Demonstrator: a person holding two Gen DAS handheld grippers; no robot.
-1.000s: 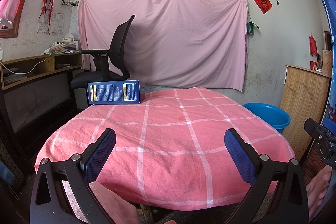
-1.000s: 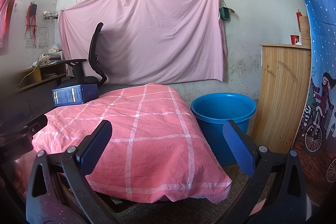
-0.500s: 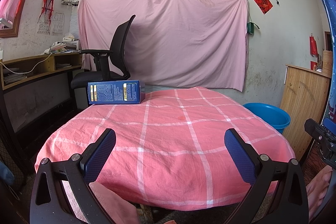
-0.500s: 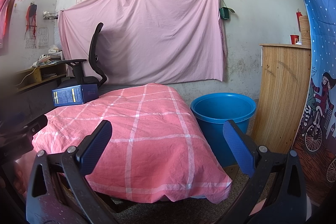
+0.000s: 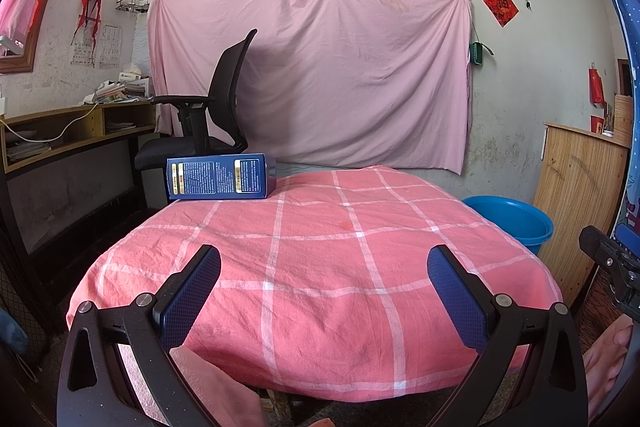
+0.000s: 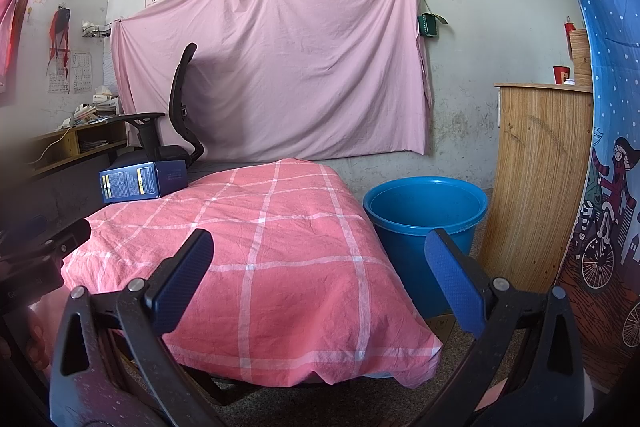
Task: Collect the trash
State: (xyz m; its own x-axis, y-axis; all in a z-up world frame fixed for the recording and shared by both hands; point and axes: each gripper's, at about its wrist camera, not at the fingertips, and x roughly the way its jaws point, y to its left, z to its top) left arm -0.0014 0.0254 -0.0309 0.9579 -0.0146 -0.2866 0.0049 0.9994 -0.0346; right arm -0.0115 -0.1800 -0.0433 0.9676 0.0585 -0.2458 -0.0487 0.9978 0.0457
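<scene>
Left hand-held gripper (image 5: 324, 263): jaws wide, nothing between them, hovering at the near edge of the pink checked surface (image 5: 320, 267). Right hand-held gripper (image 6: 318, 251): also wide and empty, sitting off the surface's near right corner.

Only trash candidate I can see: blue box (image 5: 221, 175), lying on its long side at the far left corner of the surface, just in front of the office chair (image 5: 208, 115). Its long axis runs left-right across both views, broad printed face toward the cameras.

Key relation: from the left hand-held gripper the box lies ahead and slightly left, well apart; from the right one it's further off, across the whole surface to the far left (image 6: 144, 181). So left is the nearer hand, I'd say.

Blue bucket (image 6: 426, 215) stands on the floor just beside the surface's right edge, near the right hand-held gripper; likely the drop target.
</scene>
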